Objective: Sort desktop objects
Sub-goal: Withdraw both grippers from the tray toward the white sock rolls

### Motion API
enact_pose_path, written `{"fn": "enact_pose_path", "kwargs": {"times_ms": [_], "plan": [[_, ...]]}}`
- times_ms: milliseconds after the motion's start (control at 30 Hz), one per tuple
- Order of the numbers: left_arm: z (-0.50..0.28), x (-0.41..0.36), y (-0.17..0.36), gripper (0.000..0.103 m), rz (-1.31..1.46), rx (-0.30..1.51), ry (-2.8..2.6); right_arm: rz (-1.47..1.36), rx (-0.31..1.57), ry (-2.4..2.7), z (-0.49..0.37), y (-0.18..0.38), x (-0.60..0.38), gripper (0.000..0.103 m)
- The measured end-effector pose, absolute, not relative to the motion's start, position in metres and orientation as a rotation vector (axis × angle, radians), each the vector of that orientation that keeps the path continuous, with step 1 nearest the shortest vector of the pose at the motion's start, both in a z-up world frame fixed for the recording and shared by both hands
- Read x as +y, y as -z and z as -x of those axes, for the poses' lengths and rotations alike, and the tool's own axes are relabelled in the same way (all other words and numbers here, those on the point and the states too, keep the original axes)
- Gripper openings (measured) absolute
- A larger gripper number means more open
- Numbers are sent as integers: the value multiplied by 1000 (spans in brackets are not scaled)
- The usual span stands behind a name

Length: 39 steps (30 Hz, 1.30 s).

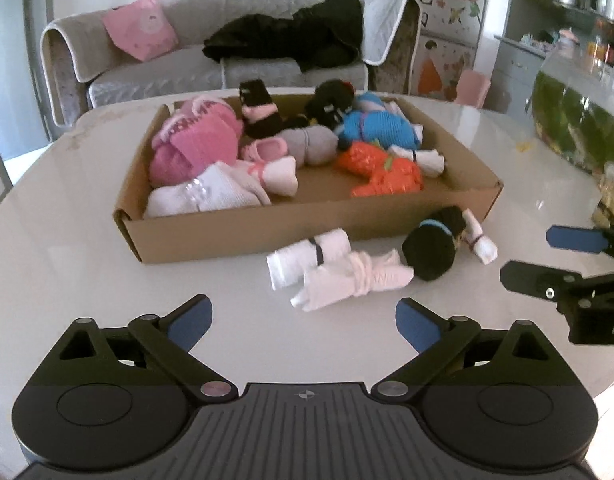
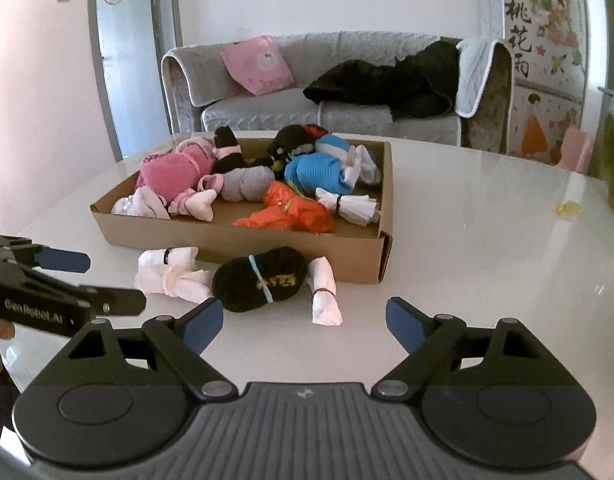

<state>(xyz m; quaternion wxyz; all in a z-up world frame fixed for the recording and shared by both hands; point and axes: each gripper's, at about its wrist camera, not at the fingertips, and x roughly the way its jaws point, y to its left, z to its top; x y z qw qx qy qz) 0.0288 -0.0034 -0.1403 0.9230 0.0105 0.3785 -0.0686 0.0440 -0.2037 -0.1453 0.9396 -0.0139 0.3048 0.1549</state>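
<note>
A shallow cardboard box (image 1: pixel 243 236) on the white table holds several rolled sock bundles: pink, white, grey, black, blue and orange. In front of it lie a white roll with a black band (image 1: pixel 309 258), a tied white roll (image 1: pixel 355 280), a black bundle with a blue band (image 1: pixel 437 246) and a small white roll (image 1: pixel 481 240). My left gripper (image 1: pixel 305 316) is open just short of the white rolls, with nothing between its fingers. My right gripper (image 2: pixel 303 312) is open too, just short of the black bundle (image 2: pixel 263 278) and the small white roll (image 2: pixel 325 294), touching neither.
A grey sofa (image 1: pixel 211 72) with a pink cushion and dark clothes stands behind the table. A green fish tank (image 1: pixel 579 128) sits on the table's right side, and a small yellow scrap (image 2: pixel 567 208) lies near it. The left gripper (image 2: pixel 115 280) reaches in beside the right one.
</note>
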Motion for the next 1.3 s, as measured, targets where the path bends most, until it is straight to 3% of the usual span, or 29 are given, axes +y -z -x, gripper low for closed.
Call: {"fn": "enact_pose_path", "kwargs": {"times_ms": [433, 767, 900, 1033, 1300], "plan": [[-38, 4, 146, 100, 7, 787, 112, 26, 635, -338, -57, 156, -210, 87], [-29, 34, 137, 100, 45, 779, 67, -158, 654, -284, -76, 161, -200, 95], [-31, 40, 136, 100, 54, 780, 56, -164, 658, -280, -79, 164, -184, 94], [-28, 49, 134, 100, 67, 772, 45, -117, 700, -379, -68, 167, -168, 87], [-22, 62, 135, 100, 67, 772, 42, -27, 690, -414, -14, 159, -189, 92]]}}
